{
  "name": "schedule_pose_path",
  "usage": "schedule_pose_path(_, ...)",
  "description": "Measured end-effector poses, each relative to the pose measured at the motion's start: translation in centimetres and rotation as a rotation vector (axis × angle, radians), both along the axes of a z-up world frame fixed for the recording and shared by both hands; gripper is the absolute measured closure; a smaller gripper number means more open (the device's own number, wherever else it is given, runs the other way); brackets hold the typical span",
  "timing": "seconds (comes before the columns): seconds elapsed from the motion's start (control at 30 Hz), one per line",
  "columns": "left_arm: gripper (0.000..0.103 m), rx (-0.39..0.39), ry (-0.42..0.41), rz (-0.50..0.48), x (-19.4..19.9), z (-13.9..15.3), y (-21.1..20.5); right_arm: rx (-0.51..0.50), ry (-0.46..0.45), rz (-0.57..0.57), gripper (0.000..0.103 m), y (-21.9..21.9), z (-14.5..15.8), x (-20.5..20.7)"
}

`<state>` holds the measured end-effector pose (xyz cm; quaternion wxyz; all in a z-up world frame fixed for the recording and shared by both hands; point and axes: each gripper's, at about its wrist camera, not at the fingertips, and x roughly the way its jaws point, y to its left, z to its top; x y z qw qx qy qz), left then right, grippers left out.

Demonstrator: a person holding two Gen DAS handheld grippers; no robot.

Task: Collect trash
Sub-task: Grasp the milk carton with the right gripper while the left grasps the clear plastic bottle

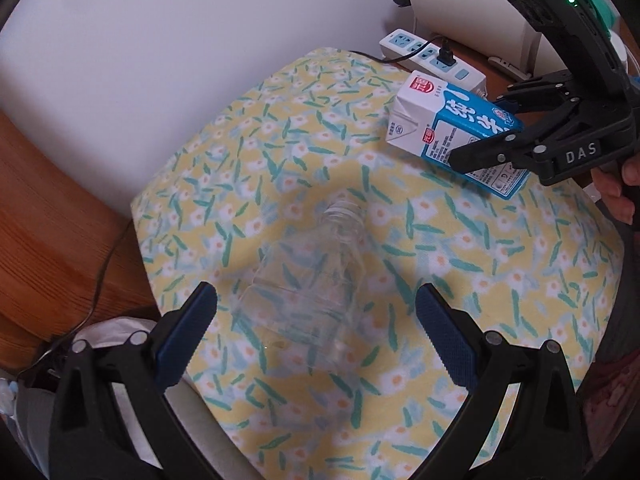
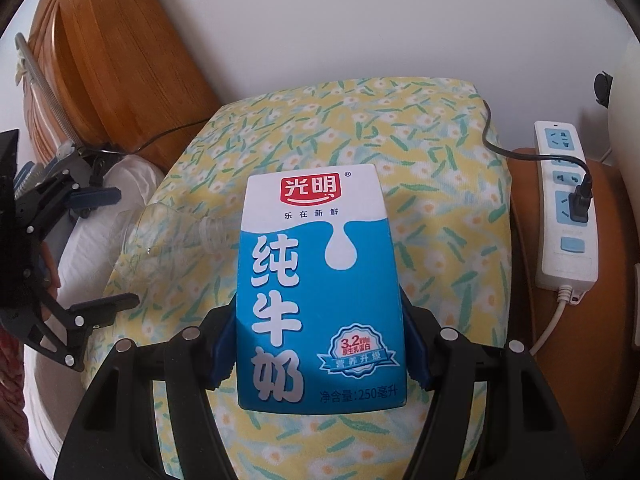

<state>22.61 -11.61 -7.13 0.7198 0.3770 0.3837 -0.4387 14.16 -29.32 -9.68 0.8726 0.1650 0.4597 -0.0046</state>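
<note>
Milk carton (image 2: 320, 292) sits clamped between the pads of the right gripper (image 2: 320, 344), raised just above the flowered cloth (image 2: 440, 200), while a clear plastic bottle (image 1: 308, 280) lies on its side on that cloth. To pick the bottle up well, the left gripper (image 1: 316, 332), spread wide and holding nothing, should straddle the bottle's body squarely and close gently, since thin plastic probably buckles or slips. Nearby, a power strip (image 2: 568, 208) lies off the cloth's edge.
</note>
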Motion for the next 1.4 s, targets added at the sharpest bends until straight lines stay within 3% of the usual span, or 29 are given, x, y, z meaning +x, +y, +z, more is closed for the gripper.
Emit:
schedule_pose_path(0.17,0.008,0.055,0.024,-0.027,0.6,-1.3,-0.9,0.025,-0.003,0.001,0.036,0.0,-0.3,0.4)
schedule_pose_path(0.37,0.012,0.047,0.066,-0.019,0.9,-2.0,-2.2,0.036,-0.001,-0.005,0.036,-0.2,-0.4,0.5)
schedule_pose_path(0.4,0.013,0.049,0.062,-0.016,0.9,-2.1,-2.4,0.037,0.000,-0.006,0.036,-0.1,-0.4,0.5)
schedule_pose_path(0.5,0.026,0.062,0.056,-0.017,0.8,-2.5,-2.7,0.043,0.004,-0.008,0.036,-0.2,-0.5,0.6)
schedule_pose_path(0.63,0.032,0.070,0.014,-0.001,0.9,-2.7,-2.7,0.049,0.009,-0.017,0.036,-0.3,-0.6,0.7)
schedule_pose_path(1.0,0.035,0.053,-0.001,0.035,0.7,-2.5,-2.4,0.060,0.005,-0.025,0.036,-0.4,-0.7,0.7)
schedule_pose_path(1.13,0.035,-0.017,0.027,0.108,1.0,-1.8,-1.4,0.064,0.004,-0.026,0.036,-0.5,-0.8,0.6)
schedule_pose_path(1.4,0.036,-0.173,0.050,0.444,-0.7,0.0,2.5,0.066,-0.016,-0.004,0.036,-0.1,-0.4,0.3)
